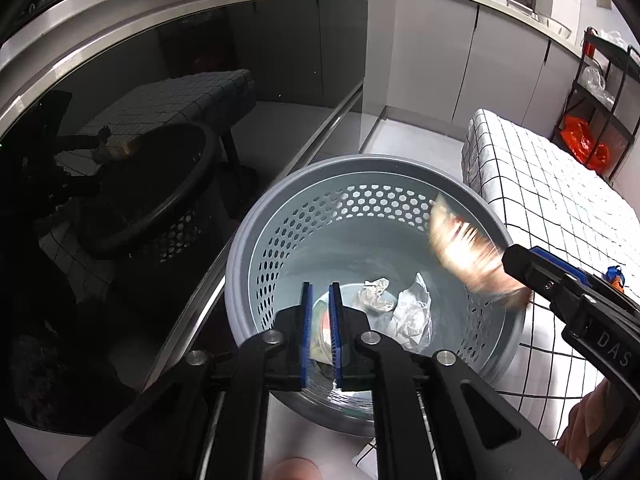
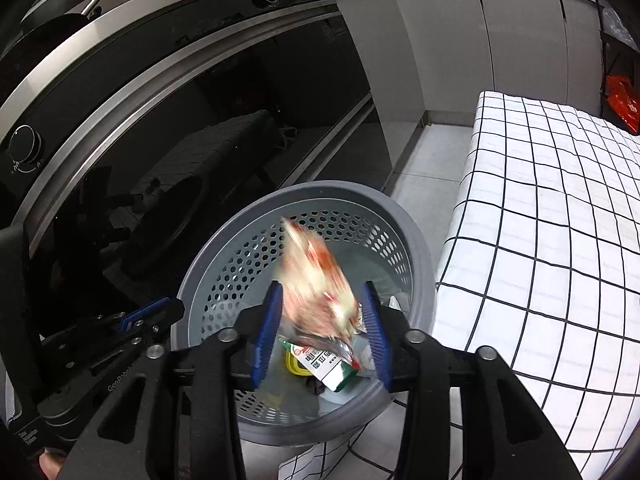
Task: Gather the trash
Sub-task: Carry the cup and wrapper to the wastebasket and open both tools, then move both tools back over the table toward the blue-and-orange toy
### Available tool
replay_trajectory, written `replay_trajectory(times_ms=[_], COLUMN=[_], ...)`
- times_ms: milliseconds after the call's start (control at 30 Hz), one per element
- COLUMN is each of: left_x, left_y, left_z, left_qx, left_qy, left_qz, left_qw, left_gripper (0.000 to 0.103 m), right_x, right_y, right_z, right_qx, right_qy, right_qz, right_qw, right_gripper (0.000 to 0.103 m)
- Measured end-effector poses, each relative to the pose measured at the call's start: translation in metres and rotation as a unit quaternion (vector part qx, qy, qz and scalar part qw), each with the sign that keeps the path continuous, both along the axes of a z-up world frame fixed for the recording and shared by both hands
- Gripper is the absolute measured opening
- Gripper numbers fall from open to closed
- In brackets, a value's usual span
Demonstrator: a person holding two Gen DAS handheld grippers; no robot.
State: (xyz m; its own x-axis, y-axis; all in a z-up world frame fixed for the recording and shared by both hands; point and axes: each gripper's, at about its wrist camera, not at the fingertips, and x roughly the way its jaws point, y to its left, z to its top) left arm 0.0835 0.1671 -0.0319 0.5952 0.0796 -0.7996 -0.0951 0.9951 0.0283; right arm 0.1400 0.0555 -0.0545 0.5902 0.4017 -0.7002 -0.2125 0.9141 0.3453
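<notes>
A grey perforated trash basket [image 1: 256,240] [image 2: 416,248] stands on the floor. Inside lie crumpled white paper [image 1: 412,308], another paper wad [image 1: 376,294] and a green and white packet [image 2: 328,368]. An orange and cream snack wrapper [image 2: 316,280] [image 1: 464,252], blurred by motion, is between the spread fingers of my right gripper [image 2: 324,336] over the basket; it looks loose in the air. My right gripper [image 1: 516,264] also shows at the basket's right rim. My left gripper [image 1: 322,328] hovers over the near rim with its jaws nearly together and nothing between them.
A dark glass oven door [image 1: 160,120] with steel trim is to the left of the basket. A table with a black and white checked cloth [image 2: 552,220] is to the right. Grey cabinets [image 1: 440,60] and a black rack with an orange bag [image 1: 584,144] stand behind.
</notes>
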Motion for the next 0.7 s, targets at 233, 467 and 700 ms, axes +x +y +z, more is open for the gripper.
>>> replay_trajectory(times_ms=[233,467,700], left_x=[-0.002,-0.003,-0.005], left_y=[0.000,-0.001,-0.006], left_z=[0.005,0.006,0.009], left_qx=[0.003,0.002,0.000], left_qy=[-0.016,-0.021,-0.029], left_qz=[0.002,0.001,-0.003], left_qw=[0.9999,0.9998,0.9996], left_gripper=[0.045,0.049,0.055], right_x=[-0.002,-0.003,-0.005], right_y=[0.000,-0.001,-0.011], right_z=[0.000,0.000,0.002], right_qx=[-0.002,-0.003,-0.008], right_qy=[-0.001,-0.003,-0.006], right_qz=[-0.001,-0.001,-0.009], right_qw=[1.000,1.000,1.000], right_gripper=[0.042,0.042,0.042])
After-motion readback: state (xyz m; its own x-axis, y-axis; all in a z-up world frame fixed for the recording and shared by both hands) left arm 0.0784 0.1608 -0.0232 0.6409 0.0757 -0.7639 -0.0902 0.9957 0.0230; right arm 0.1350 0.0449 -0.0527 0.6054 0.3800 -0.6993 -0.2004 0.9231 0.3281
